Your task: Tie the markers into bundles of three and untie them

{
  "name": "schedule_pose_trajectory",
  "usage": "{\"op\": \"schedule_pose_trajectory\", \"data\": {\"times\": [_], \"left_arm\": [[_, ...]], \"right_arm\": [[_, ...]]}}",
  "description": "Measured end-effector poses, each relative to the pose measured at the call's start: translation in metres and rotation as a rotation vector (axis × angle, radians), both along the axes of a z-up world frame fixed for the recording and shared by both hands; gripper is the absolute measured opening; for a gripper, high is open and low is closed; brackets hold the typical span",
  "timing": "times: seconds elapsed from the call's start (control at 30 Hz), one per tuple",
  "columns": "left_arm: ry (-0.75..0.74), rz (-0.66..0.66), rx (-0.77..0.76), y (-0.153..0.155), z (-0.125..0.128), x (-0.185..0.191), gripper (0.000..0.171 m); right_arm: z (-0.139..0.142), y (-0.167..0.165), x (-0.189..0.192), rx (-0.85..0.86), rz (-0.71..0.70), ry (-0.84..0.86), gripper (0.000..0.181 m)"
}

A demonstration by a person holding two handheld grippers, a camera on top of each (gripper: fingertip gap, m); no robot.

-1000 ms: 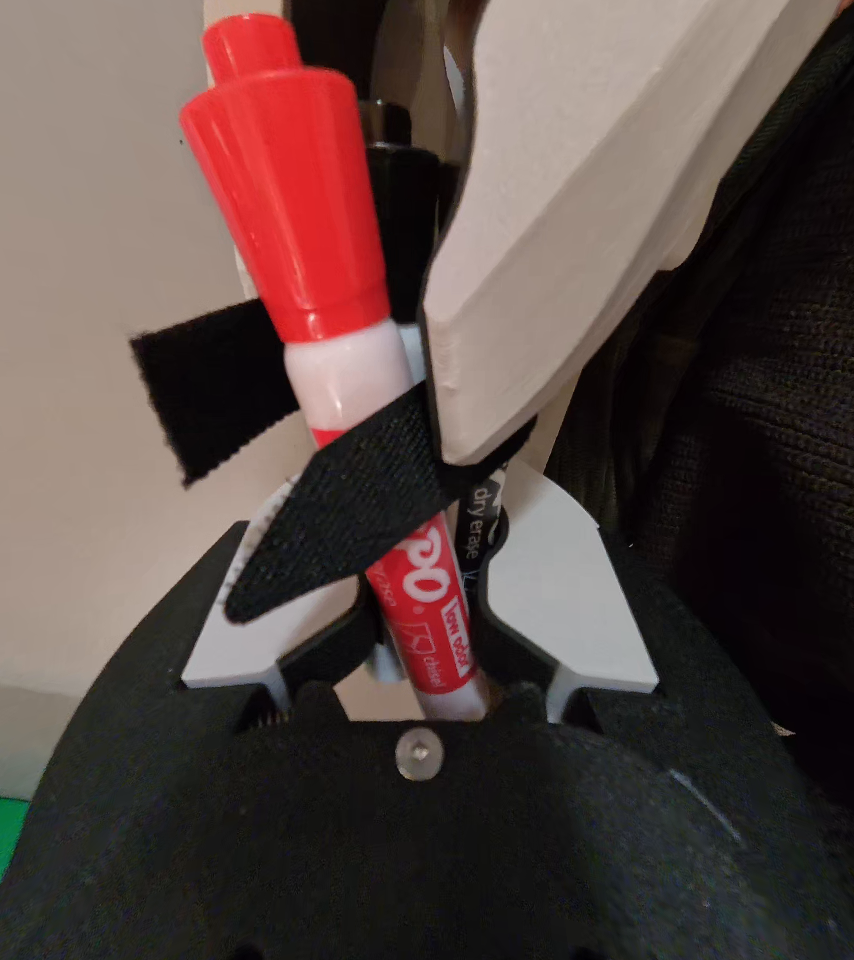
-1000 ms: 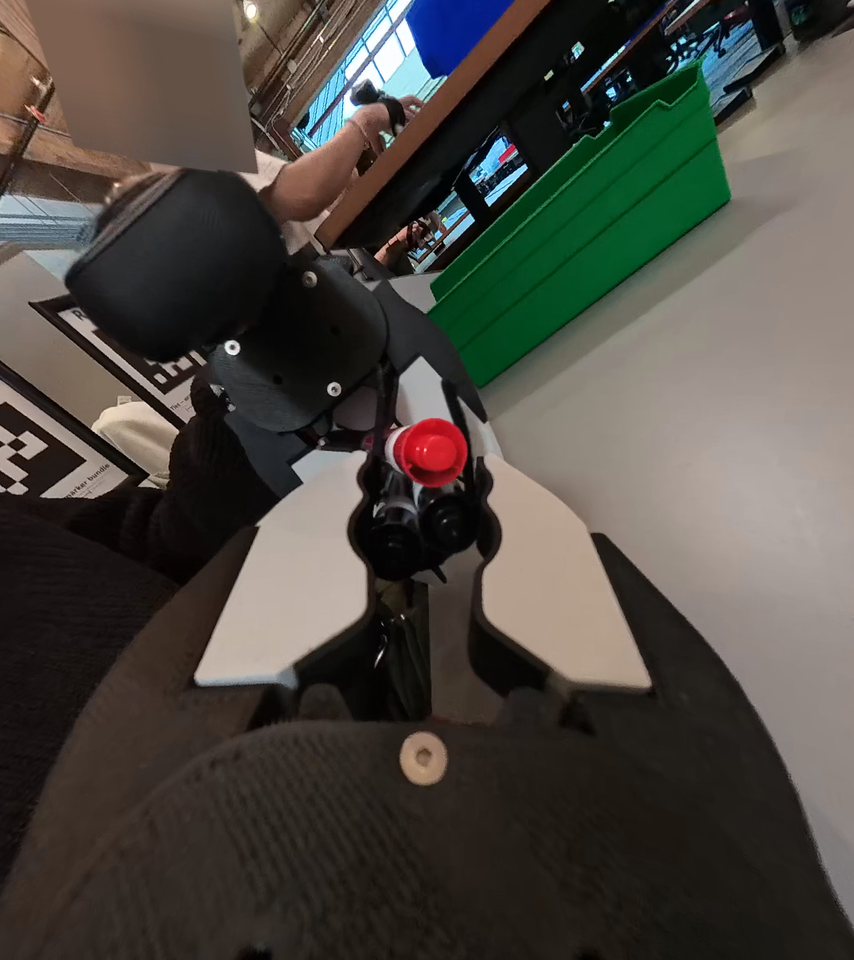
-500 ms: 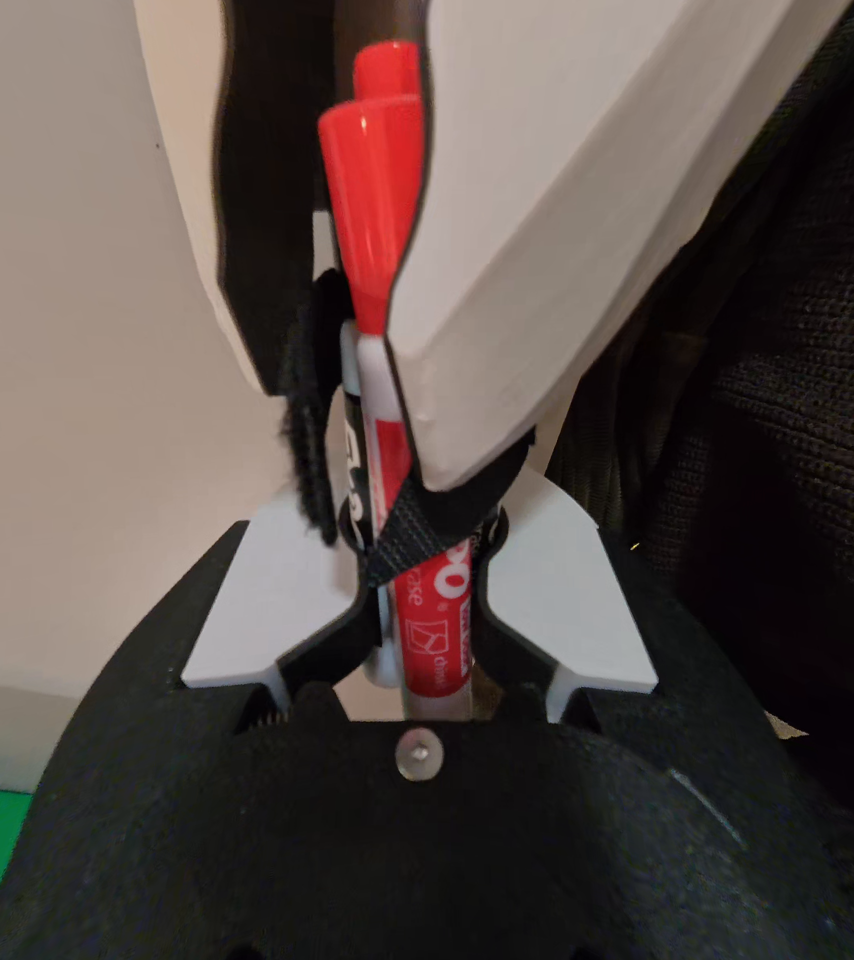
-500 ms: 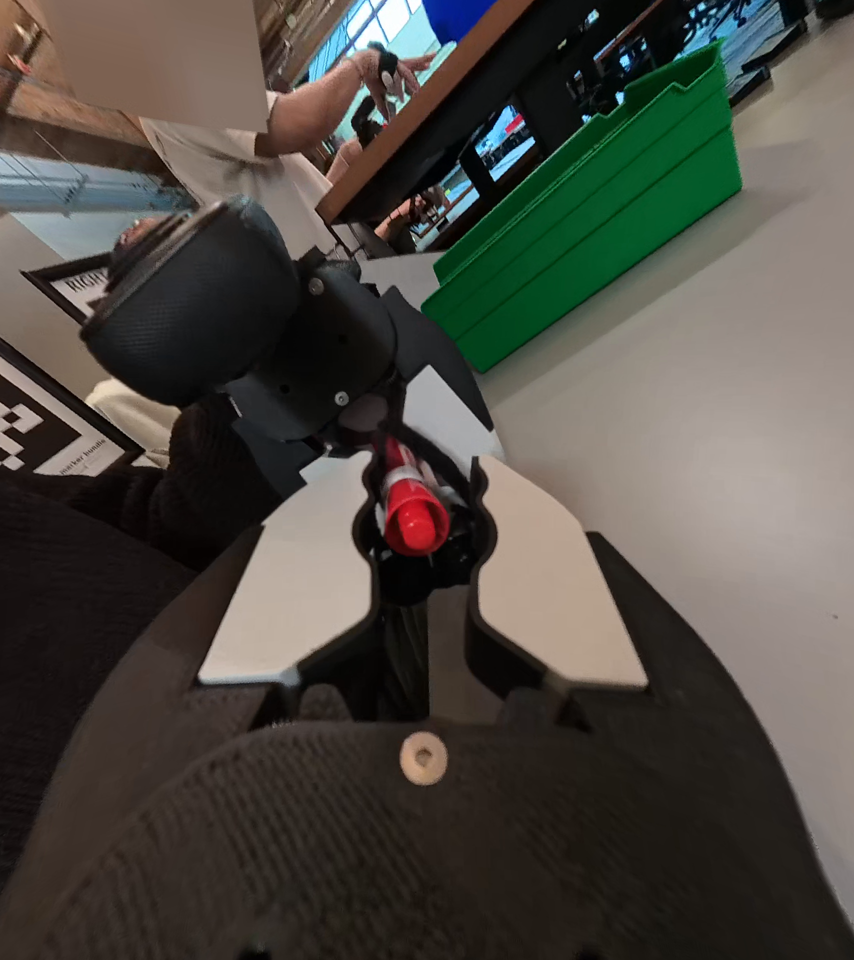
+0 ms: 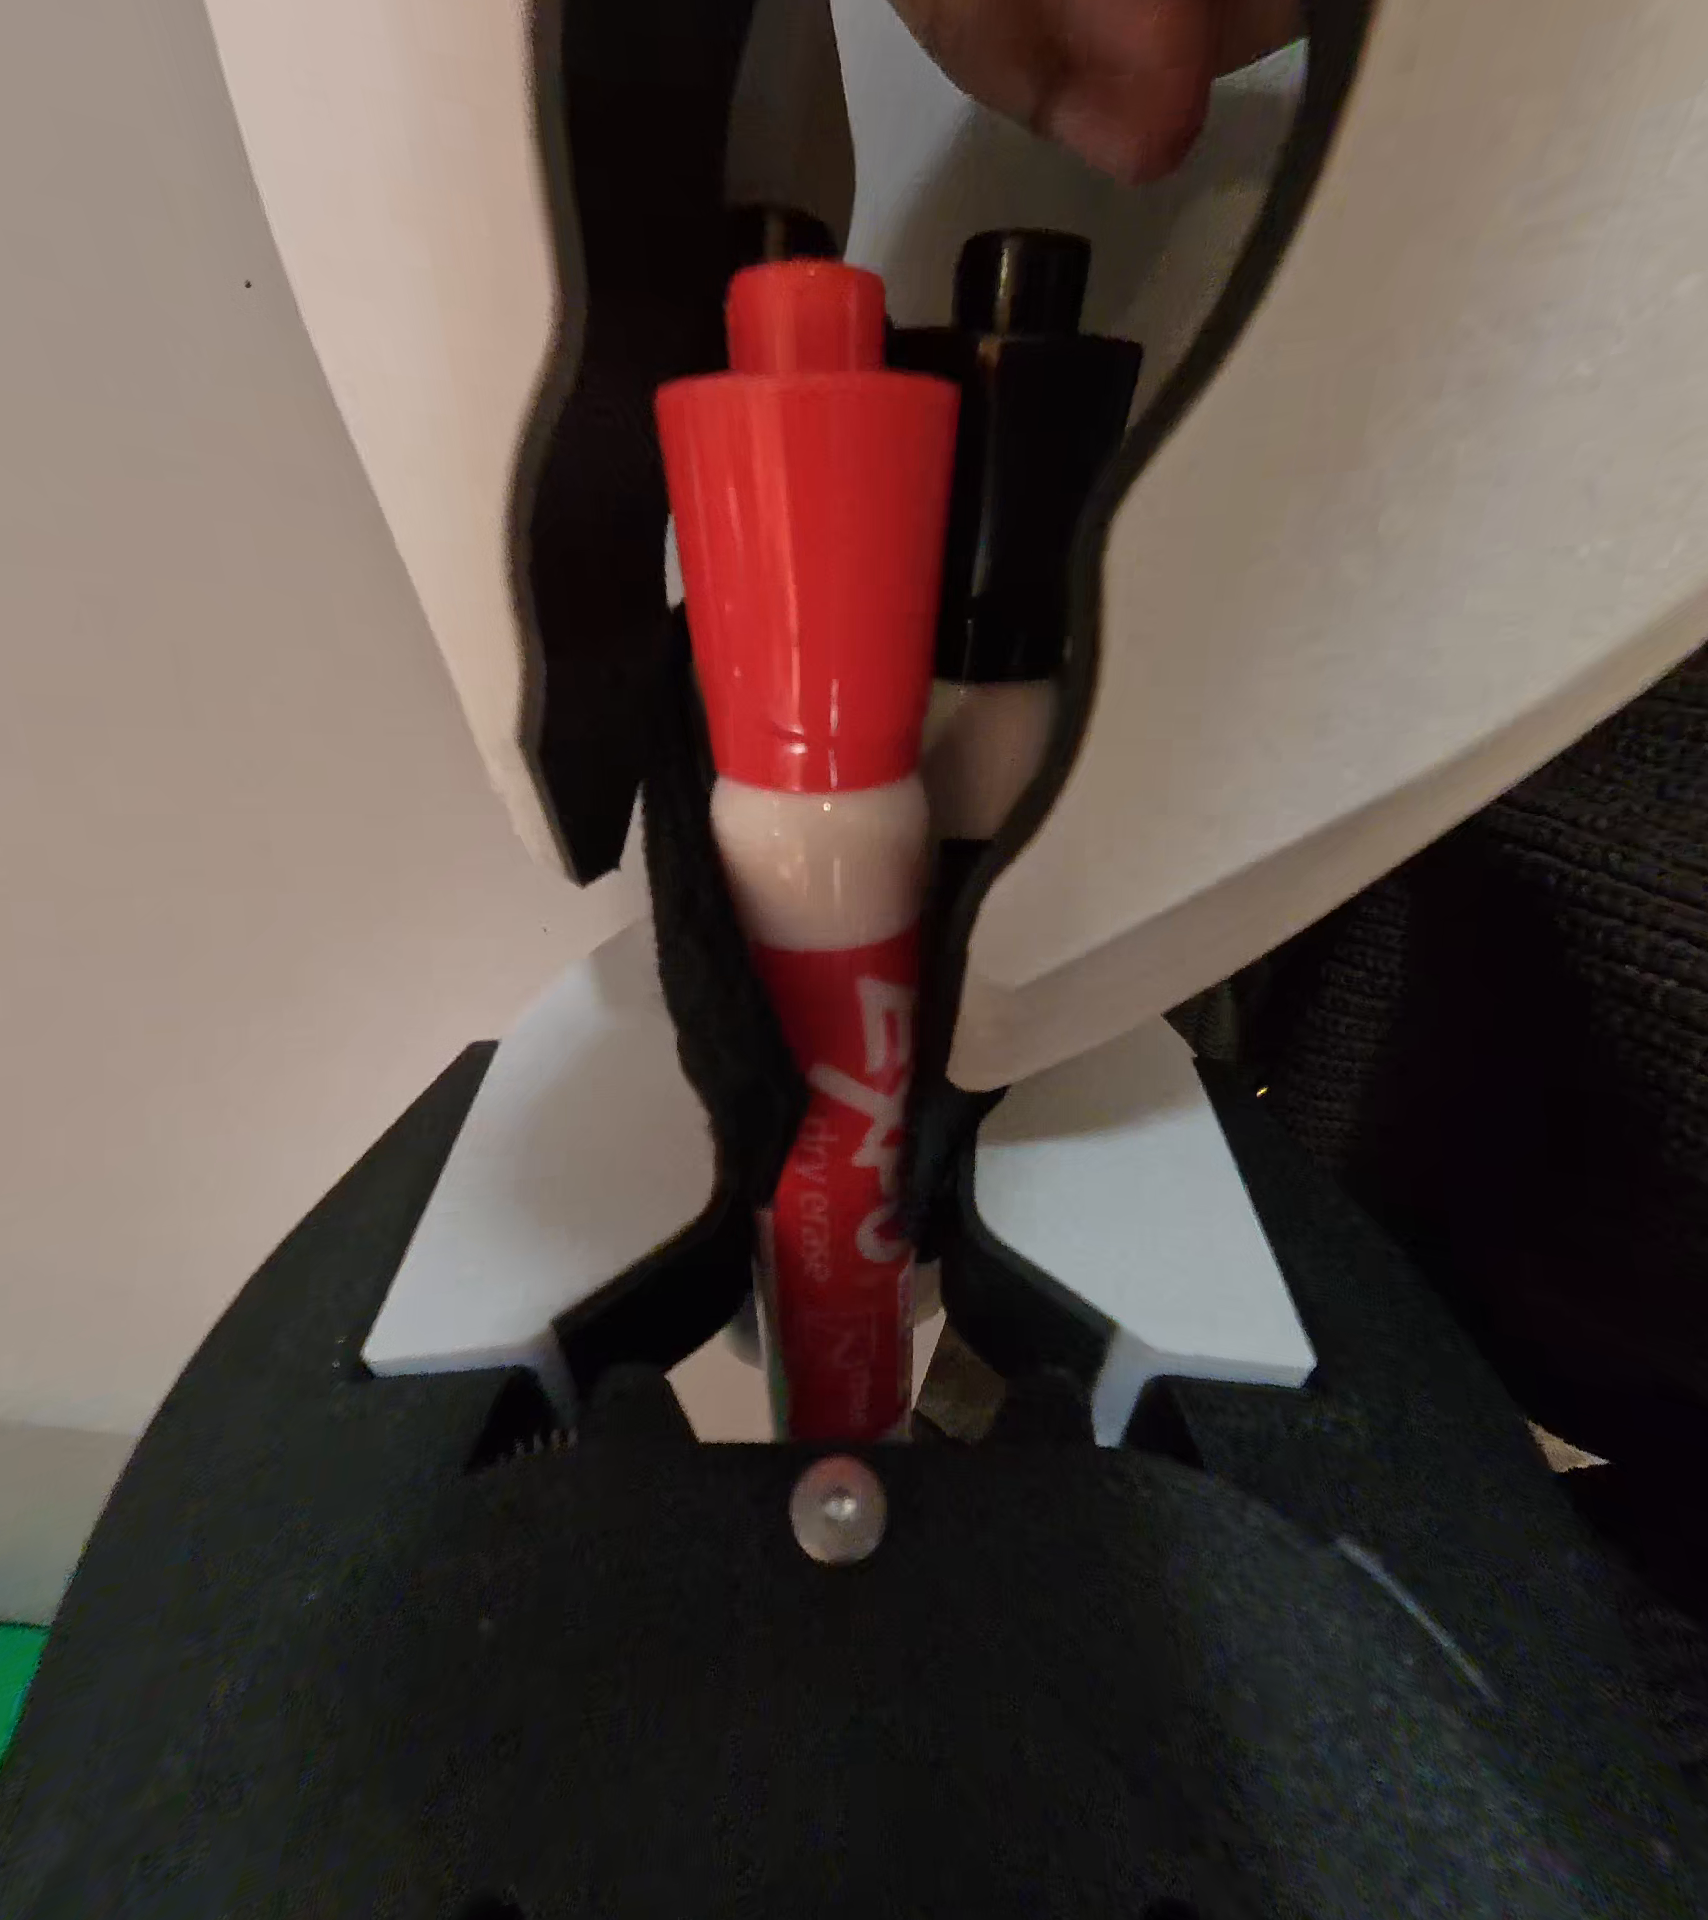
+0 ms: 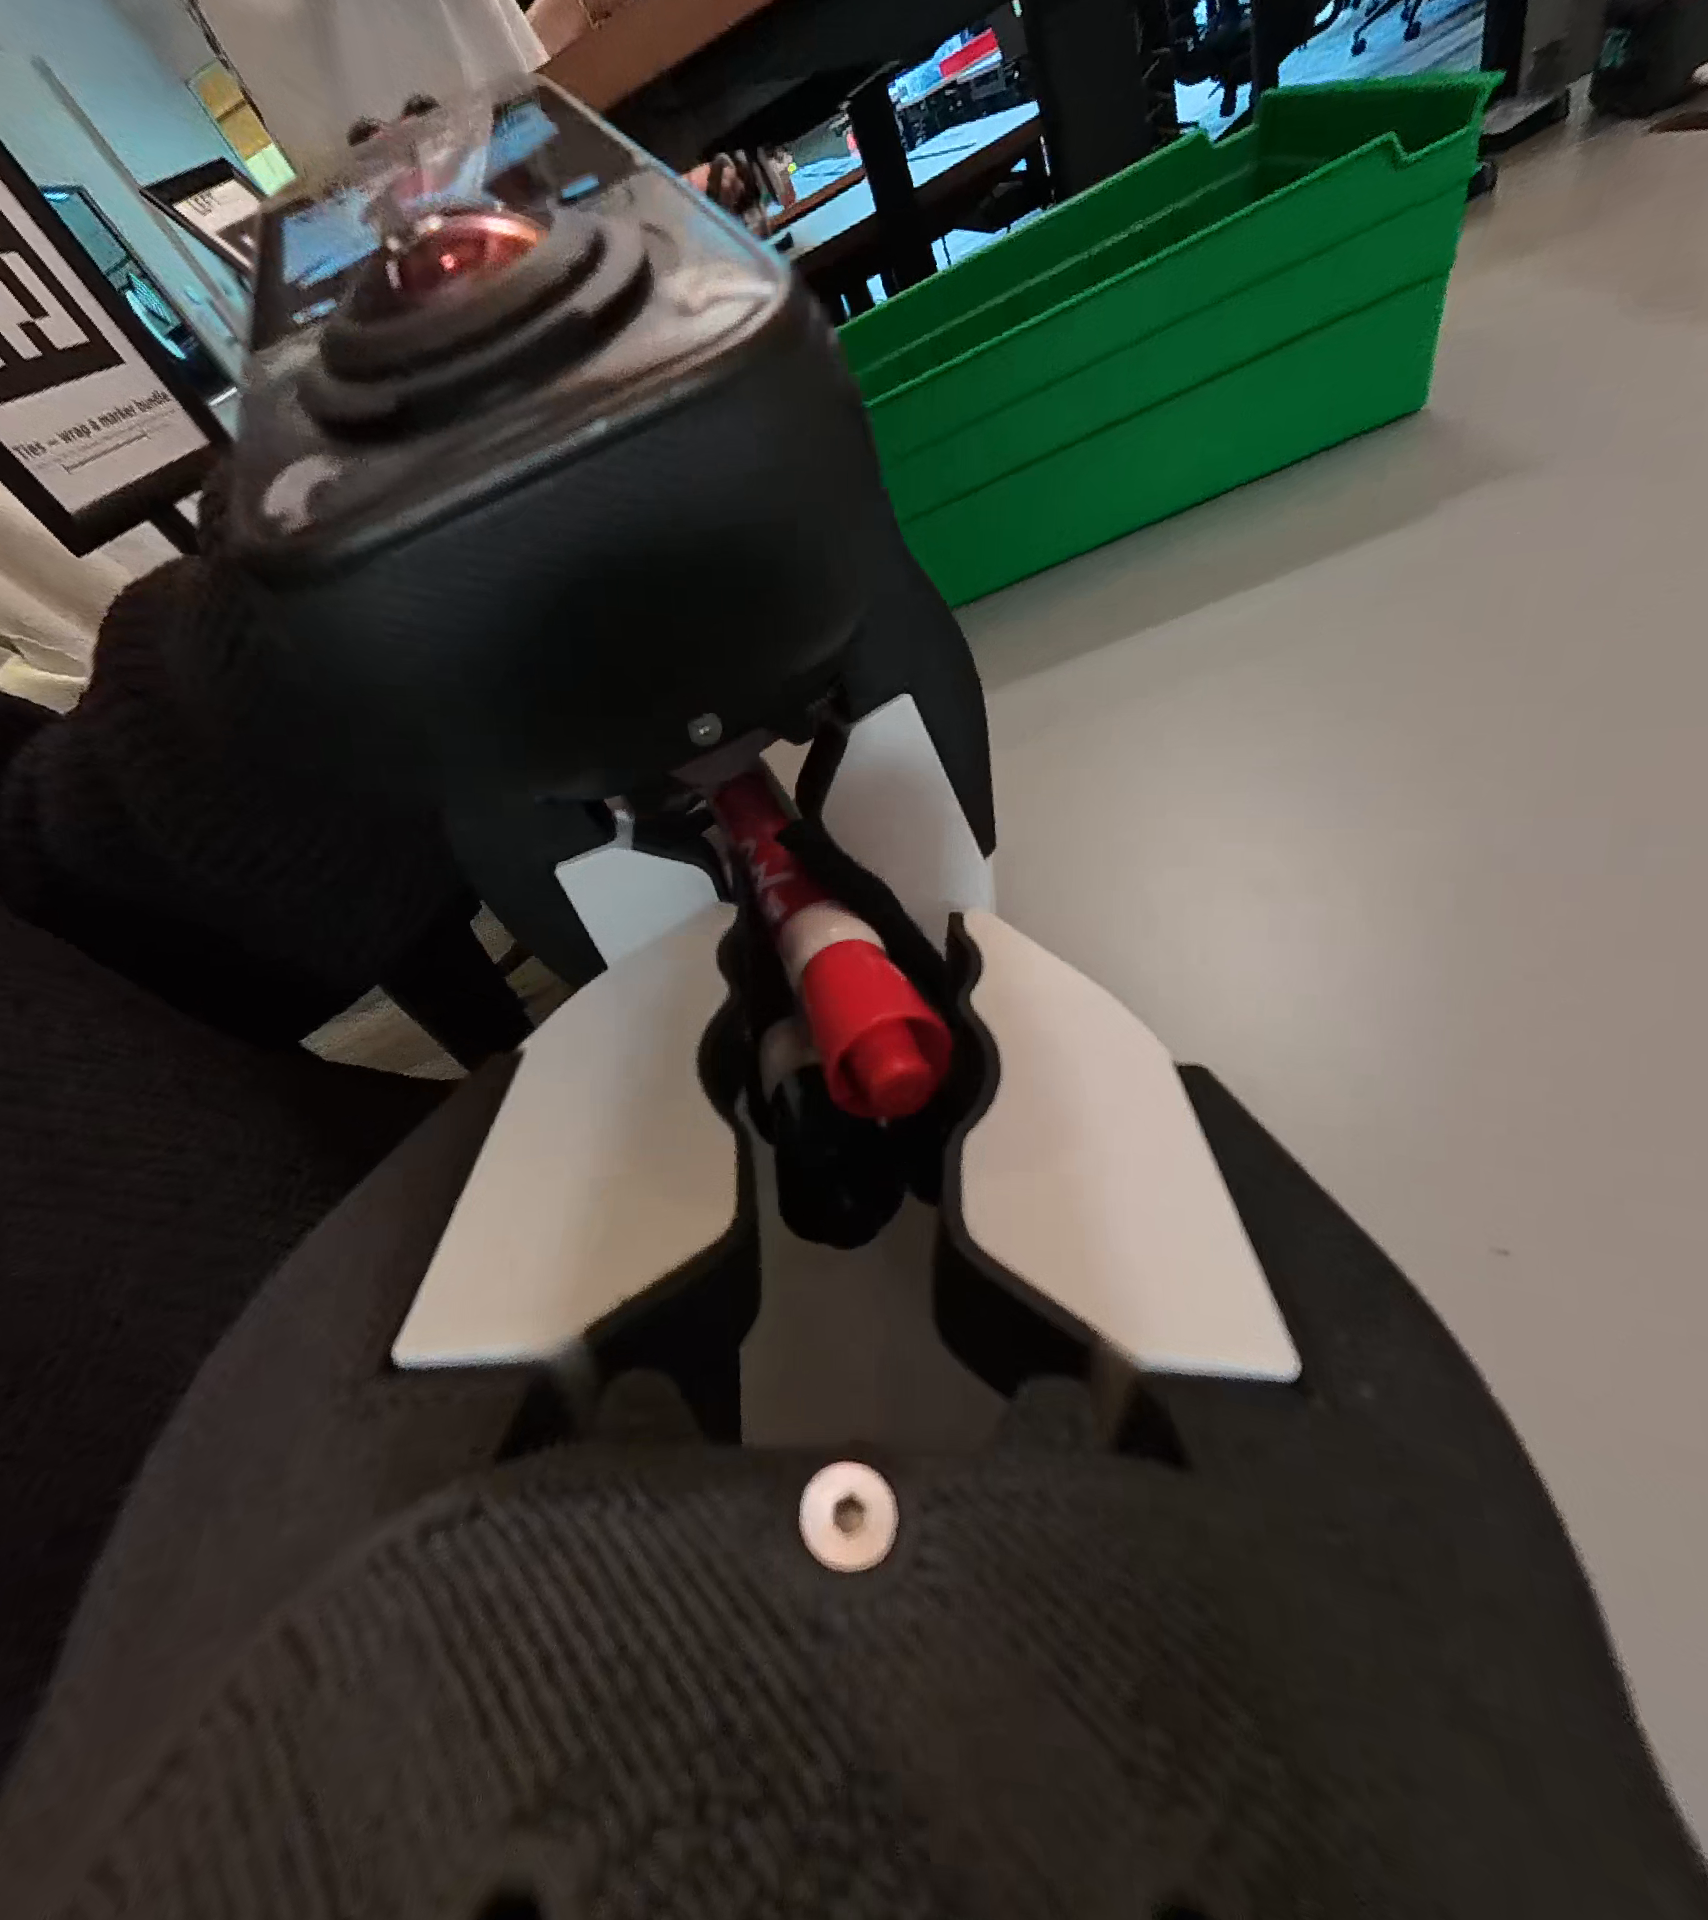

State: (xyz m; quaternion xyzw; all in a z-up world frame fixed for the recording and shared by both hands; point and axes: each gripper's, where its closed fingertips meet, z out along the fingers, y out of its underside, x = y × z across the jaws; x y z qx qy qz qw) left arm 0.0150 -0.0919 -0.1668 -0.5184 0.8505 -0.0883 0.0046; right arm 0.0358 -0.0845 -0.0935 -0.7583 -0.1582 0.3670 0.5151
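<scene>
Between my left gripper's (image 5: 845,1226) white fingers I have the marker bundle (image 5: 829,831) clamped by its barrels; a fuzzy black strap (image 5: 715,1018) winds round them. My right gripper (image 6: 845,1049) closes its contoured fingers on the glossy red cap (image 6: 876,1044) end. Beyond, a smooth grey table (image 6: 1401,831) carries a ribbed green bin (image 6: 1172,364).
</scene>
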Motion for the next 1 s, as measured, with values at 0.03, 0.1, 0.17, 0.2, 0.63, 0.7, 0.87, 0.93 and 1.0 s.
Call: {"op": "schedule_pose_trajectory", "data": {"times": [0.03, 0.1, 0.17, 0.2, 0.63, 0.7, 0.87, 0.93, 1.0], "left_arm": [[-0.003, 0.0, -0.002, 0.0, 0.001, 0.0, 0.044], [-0.007, -0.001, -0.009, -0.001, 0.001, 0.001, 0.044], [-0.007, -0.001, -0.011, -0.001, 0.001, 0.0, 0.044], [-0.007, 0.0, -0.011, -0.001, 0.001, 0.0, 0.044], [0.013, -0.006, -0.021, -0.004, -0.004, -0.001, 0.045], [0.009, -0.007, -0.026, -0.005, -0.003, -0.001, 0.044], [-0.004, -0.013, -0.047, -0.009, -0.002, 0.001, 0.045], [-0.001, -0.016, -0.042, -0.009, -0.002, 0.001, 0.045], [0.003, -0.017, -0.039, -0.009, -0.002, 0.001, 0.045]], "right_arm": [[0.002, 0.0, 0.0, 0.008, -0.001, 0.003, 0.035], [0.004, 0.0, 0.001, 0.019, 0.0, 0.011, 0.034], [0.006, -0.001, 0.002, 0.027, 0.001, 0.022, 0.033], [0.007, -0.001, 0.002, 0.029, 0.001, 0.026, 0.032], [0.007, -0.004, 0.001, 0.069, 0.01, -0.088, 0.028], [0.008, -0.004, 0.001, 0.07, 0.009, -0.087, 0.028], [0.017, -0.003, 0.007, 0.056, -0.005, 0.027, 0.015], [0.016, -0.003, 0.01, 0.044, -0.002, 0.042, 0.014], [0.013, -0.002, 0.011, 0.044, -0.008, 0.003, 0.01]]}}
